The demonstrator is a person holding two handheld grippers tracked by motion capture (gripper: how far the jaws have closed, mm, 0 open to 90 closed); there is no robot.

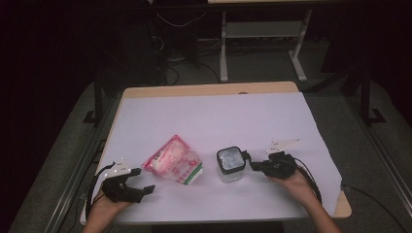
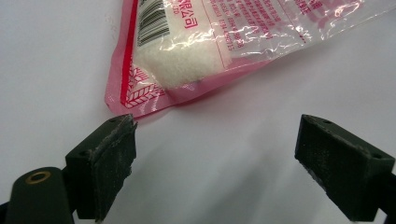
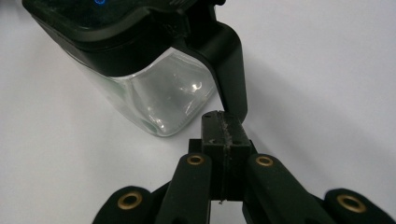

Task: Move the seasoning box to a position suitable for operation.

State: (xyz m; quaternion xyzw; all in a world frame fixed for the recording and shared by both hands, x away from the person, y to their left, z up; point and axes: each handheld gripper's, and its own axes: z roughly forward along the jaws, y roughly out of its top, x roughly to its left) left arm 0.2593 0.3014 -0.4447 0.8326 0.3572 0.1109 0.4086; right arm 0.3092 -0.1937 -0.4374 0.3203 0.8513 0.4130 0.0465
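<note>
A pink and clear plastic bag holding white powder lies flat on the white table cover, left of centre. My left gripper rests just below and left of it, open. In the left gripper view the bag's pink corner lies just beyond the left jaw, and nothing is between the jaws of the gripper. A clear square jar with a black lid stands to the right of the bag. My right gripper is shut, and its tips meet the lower end of the lid's black latch.
The white cover spreads over most of a wooden table, whose far edge stays bare. Dark floor, cables and the legs of another table lie beyond. Cables trail from both grippers toward the near edge.
</note>
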